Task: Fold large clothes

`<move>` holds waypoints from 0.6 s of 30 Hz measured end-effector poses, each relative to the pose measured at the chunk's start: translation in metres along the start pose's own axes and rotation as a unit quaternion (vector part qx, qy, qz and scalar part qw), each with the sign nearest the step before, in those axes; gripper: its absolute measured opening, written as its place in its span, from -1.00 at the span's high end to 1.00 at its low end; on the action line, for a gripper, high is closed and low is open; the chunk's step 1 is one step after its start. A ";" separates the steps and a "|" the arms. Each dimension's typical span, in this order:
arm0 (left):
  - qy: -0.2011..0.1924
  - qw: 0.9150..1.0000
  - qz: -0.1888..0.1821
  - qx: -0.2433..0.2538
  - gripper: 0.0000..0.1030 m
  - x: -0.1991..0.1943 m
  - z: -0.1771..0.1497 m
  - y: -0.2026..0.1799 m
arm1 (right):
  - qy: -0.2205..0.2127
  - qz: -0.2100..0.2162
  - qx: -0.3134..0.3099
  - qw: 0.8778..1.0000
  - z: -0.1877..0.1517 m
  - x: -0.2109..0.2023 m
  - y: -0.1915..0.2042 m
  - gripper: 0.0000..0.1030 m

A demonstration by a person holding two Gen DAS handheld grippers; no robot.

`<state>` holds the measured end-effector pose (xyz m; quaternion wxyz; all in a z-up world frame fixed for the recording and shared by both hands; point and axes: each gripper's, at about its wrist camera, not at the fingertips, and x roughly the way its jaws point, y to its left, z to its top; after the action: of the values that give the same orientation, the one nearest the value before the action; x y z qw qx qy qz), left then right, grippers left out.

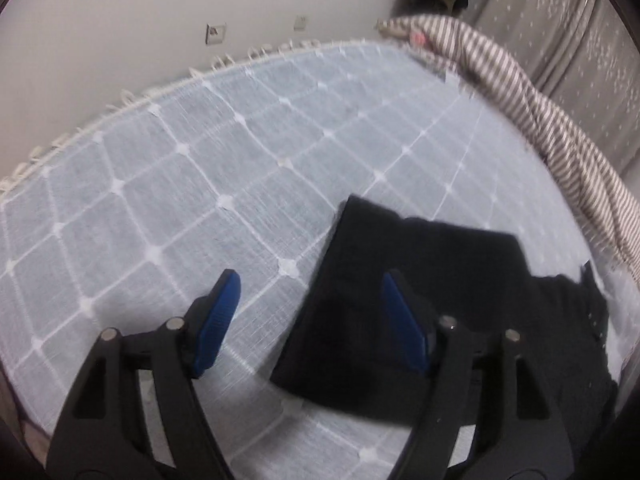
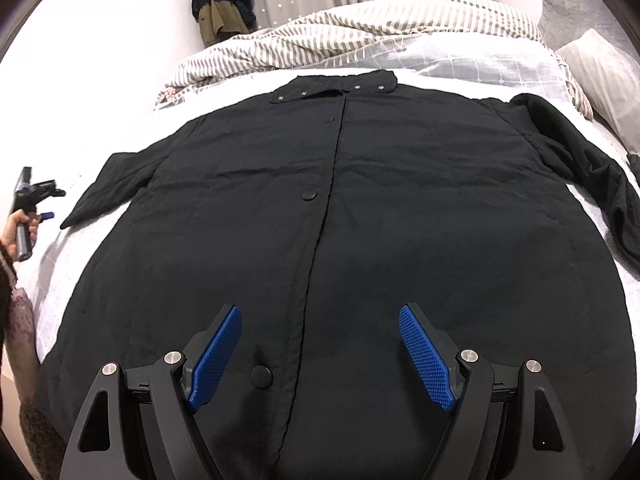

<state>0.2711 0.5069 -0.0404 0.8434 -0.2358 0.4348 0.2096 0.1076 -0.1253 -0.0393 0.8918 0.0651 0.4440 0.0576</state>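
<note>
Black cloth fills nearly everything ahead of the right tongs [image 2: 320, 356]: a large coat [image 2: 328, 216] lies front-up and spread flat on the bed [image 2: 52, 248], its closed placket running straight away from the gap between the two blue pads, the collar [image 2: 334, 86] at the far end and the hem nearest the tongs. Beyond the collar a striped duvet [image 2: 340, 36] is bunched against the curtain. One sleeve stretches out to the left of the right tongs, well apart from them, and its cuff [image 1: 400, 280] is what the left tongs [image 1: 310, 314] look down on; the other sleeve lies crumpled off to the right. Both pairs of tongs stand spread with nothing between the pads: the right pair hangs over the lower front of the coat near a round button [image 2: 262, 376], and the left pair, seen small at the left edge of the right view in a person's hand [image 2: 20, 228], has one pad over bare quilted bedcover and the other over the cuff, touching neither as far as the blur allows. The step in hand looks like the very start of the fold: the coat laid out, no part yet turned over. The likely next move is to pinch the left cuff and carry that sleeve across the chest, which calls for lowering the left tongs until both pads straddle the cloth edge before closing.
</note>
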 end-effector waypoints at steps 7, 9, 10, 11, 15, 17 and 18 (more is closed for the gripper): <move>0.036 0.995 -0.094 -0.016 0.79 0.031 -0.007 -0.013 | 0.003 -0.032 -0.005 0.999 0.003 0.003 -0.006 -0.60; 0.008 0.993 -0.113 -0.031 0.83 0.014 -0.005 -0.011 | 0.005 -0.032 0.001 0.999 0.004 0.005 -0.009 -0.60; -0.026 0.995 -0.091 -0.037 0.83 -0.001 -0.005 -0.007 | 0.007 -0.032 0.002 0.999 0.004 0.006 -0.009 -0.60; -0.069 0.996 -0.039 -0.034 0.82 -0.017 -0.006 -0.003 | 0.010 -0.033 0.003 0.999 0.003 0.007 -0.010 -0.60; -0.043 0.989 0.120 0.071 0.77 0.010 -0.016 -0.022 | 0.017 -0.028 0.004 0.999 0.000 0.011 -0.012 -0.60; -0.038 0.982 0.164 0.089 0.72 0.019 -0.024 -0.028 | 0.021 -0.027 0.004 0.999 0.000 0.011 -0.014 -0.60; -0.051 0.979 0.180 0.082 0.65 0.014 -0.025 -0.029 | 0.020 -0.026 0.002 0.999 -0.001 0.009 -0.014 -0.60</move>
<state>0.2790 0.4709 -0.0582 0.8293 -0.0729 0.4421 0.3339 0.1130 -0.1376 -0.0490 0.8839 0.0545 0.4632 0.0349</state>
